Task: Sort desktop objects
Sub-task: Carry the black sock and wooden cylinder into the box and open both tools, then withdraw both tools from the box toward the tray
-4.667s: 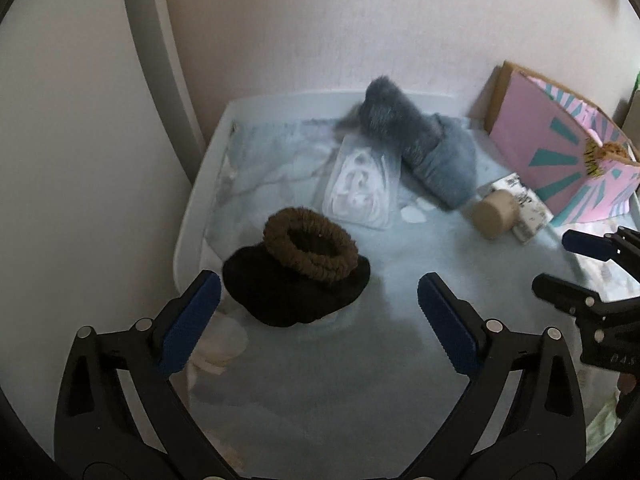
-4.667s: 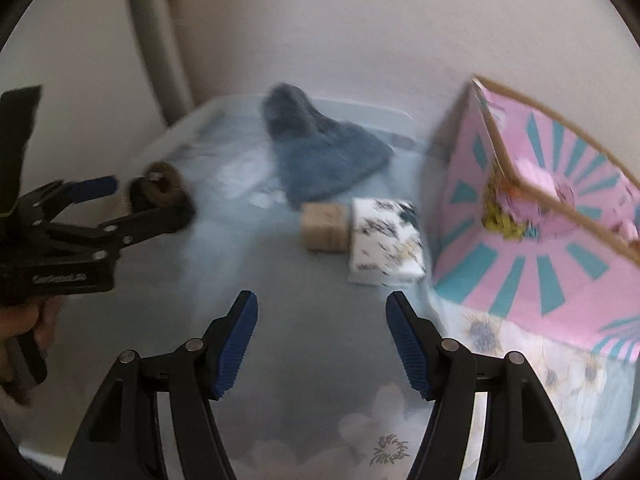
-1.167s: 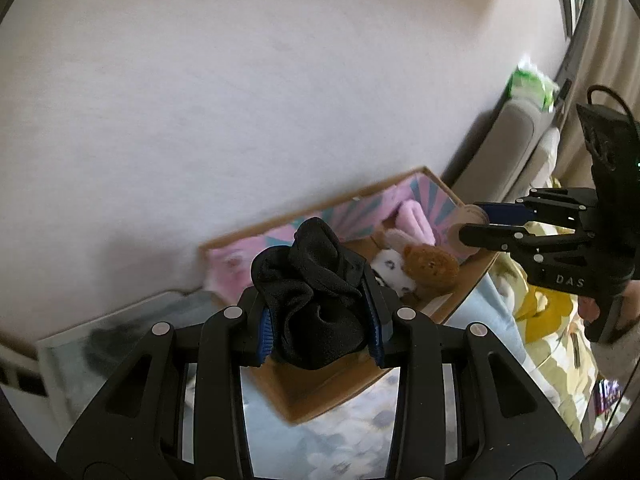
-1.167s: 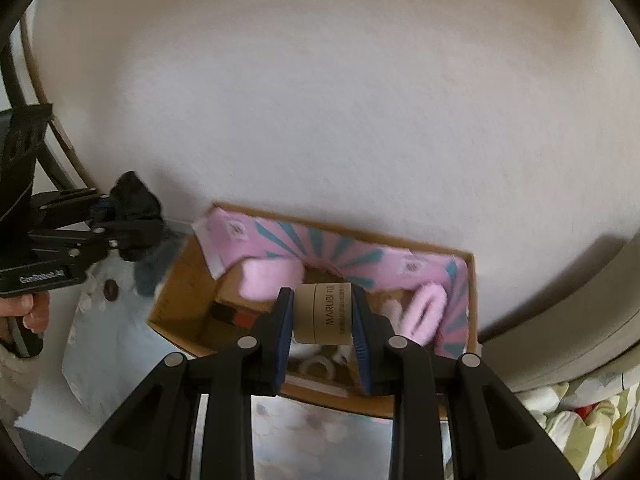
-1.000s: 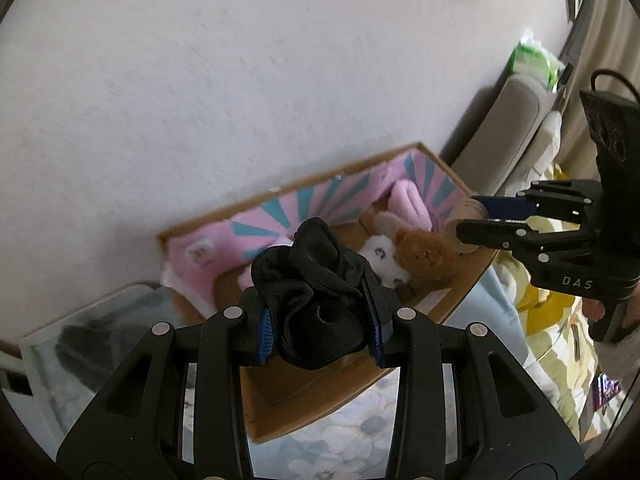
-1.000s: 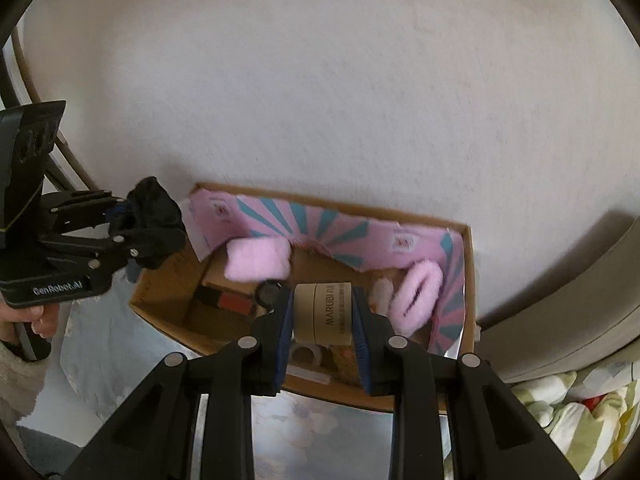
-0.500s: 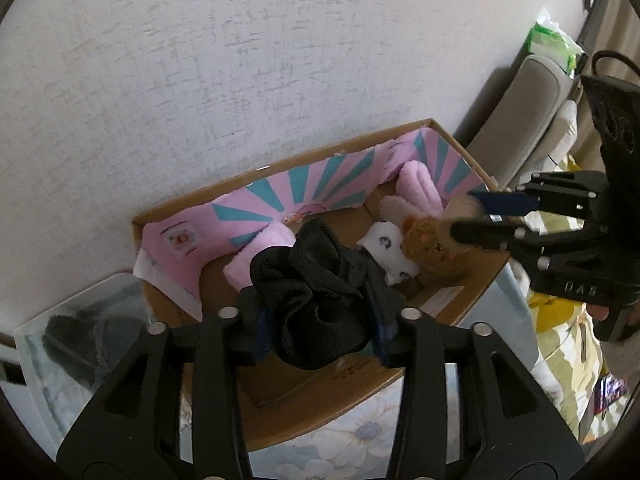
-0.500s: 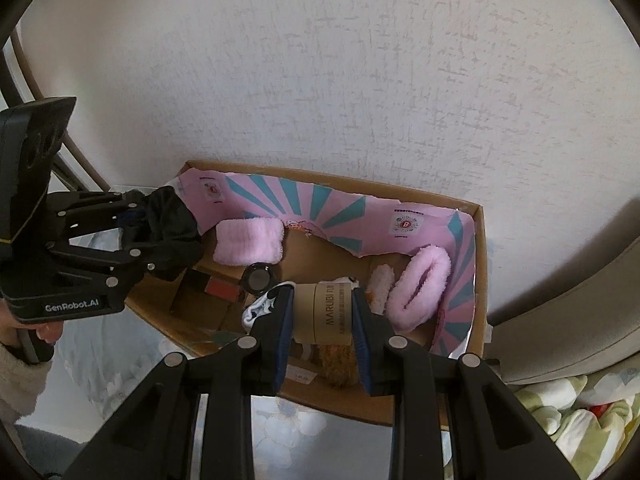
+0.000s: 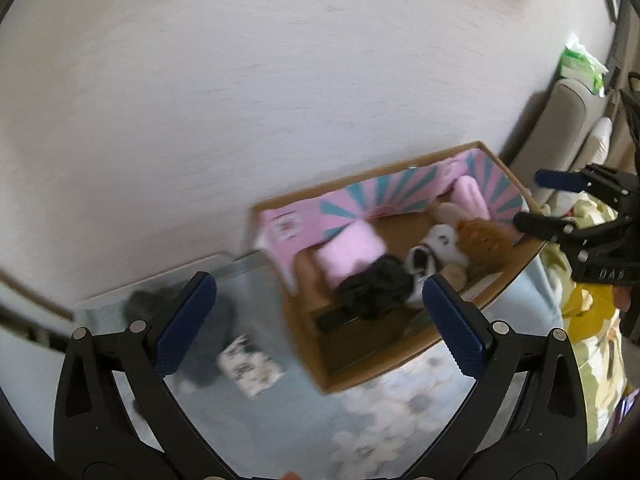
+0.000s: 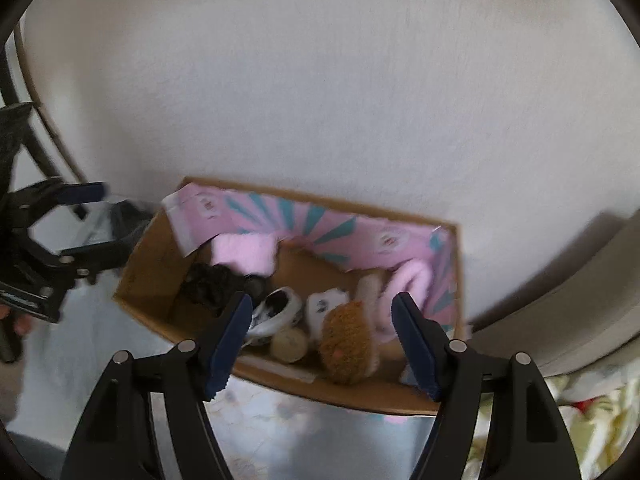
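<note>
Blurrily, black sock [image 9: 376,288] half behind pink cloth [image 9: 352,252]; both hand-held grippers opening, nothing between.

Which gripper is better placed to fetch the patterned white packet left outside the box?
Left, probably. The left gripper, jaws opening and empty, has the packet below its left finger, on the light-blue cloth. The right gripper hangs over the cardboard box; no packet shows there.

The left tool [image 9: 318,316] is opening, with nothing between its blue pads. The black sock [image 9: 376,286] lies inside the cardboard box [image 9: 360,364], beside a pink cloth [image 9: 348,250].
</note>
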A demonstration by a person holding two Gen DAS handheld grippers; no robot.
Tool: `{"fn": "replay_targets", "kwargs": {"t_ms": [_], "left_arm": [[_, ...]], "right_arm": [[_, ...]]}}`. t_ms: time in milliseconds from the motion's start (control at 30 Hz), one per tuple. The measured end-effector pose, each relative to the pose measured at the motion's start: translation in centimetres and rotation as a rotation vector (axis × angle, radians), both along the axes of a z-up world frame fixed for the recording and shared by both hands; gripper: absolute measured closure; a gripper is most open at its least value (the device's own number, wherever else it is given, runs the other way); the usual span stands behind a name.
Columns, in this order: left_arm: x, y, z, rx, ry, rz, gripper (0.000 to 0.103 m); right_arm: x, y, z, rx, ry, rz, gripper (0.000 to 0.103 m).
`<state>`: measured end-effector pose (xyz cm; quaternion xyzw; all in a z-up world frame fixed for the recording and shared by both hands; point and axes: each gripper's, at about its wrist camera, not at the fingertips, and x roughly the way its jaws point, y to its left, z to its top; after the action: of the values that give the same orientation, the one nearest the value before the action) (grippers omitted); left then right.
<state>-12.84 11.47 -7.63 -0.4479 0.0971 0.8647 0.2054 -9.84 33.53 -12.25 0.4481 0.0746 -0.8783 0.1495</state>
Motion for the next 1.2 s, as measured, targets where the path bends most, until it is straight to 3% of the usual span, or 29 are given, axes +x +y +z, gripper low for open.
{"fn": "replay_targets", "kwargs": {"t_ms": [167,367,633,767,1033,1200], "left_arm": [[0.6,-5.1,1.4,0.031,-0.006,0.077,0.0],[2.1,-11.8,4.2,0.058,0.056,0.18,0.0],[4.5,-18.2,5.7,0.004,0.108,0.279,0.0],[5.7,-20.4,5.0,-0.003,0.11,0.305,0.0],[7.5,-23.2,2.5,-0.007,0.131,0.282,0.0],[6.6,-23.7,-2.8,0.01,0.068,0.272,0.0]], "right_arm": [[0.3,-1.3,1.4,-0.02,0.017,0.011,0.035],[0.9,-4.0,2.7,-0.029,0.037,0.062,0.035],[1.0,-9.6,4.2,-0.067,0.035,0.2,0.035],[1.0,-13.3,4.0,-0.073,0.003,0.309,0.035],[0.6,-20.6,1.8,0.006,-0.065,0.506,0.035],[-0.6,-24.6,0.1,0.047,-0.109,0.583,0.035]]}}
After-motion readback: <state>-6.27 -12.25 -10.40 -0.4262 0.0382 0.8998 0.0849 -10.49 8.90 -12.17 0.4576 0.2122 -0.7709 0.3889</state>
